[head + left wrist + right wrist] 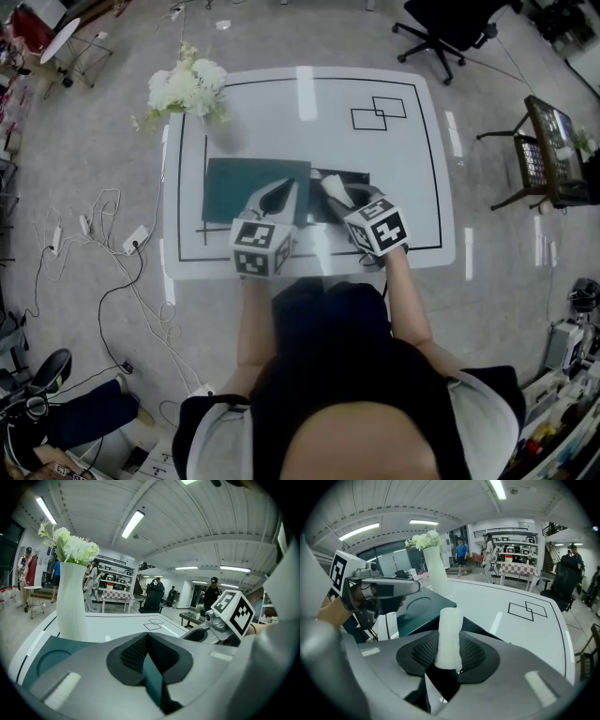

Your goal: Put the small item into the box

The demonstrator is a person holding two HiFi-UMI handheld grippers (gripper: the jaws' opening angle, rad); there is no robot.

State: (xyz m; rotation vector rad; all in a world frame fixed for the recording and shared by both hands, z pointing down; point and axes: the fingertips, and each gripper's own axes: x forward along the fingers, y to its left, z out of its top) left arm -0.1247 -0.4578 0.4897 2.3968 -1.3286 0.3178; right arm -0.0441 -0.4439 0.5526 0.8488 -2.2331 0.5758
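The small item, a white roll, stands upright between the pads of my right gripper, which is shut on it. In the head view that gripper hangs over the dark open box at the table's middle. The box's teal lid lies flat to the left. My left gripper sits at the lid's right edge. Its jaws are closed on a thin teal edge of the lid. The inside of the box is mostly hidden by the grippers.
A white vase of flowers stands at the far left corner of the white table. Two overlapping black rectangles are drawn at the far right. Around the table are an office chair, a side table and floor cables.
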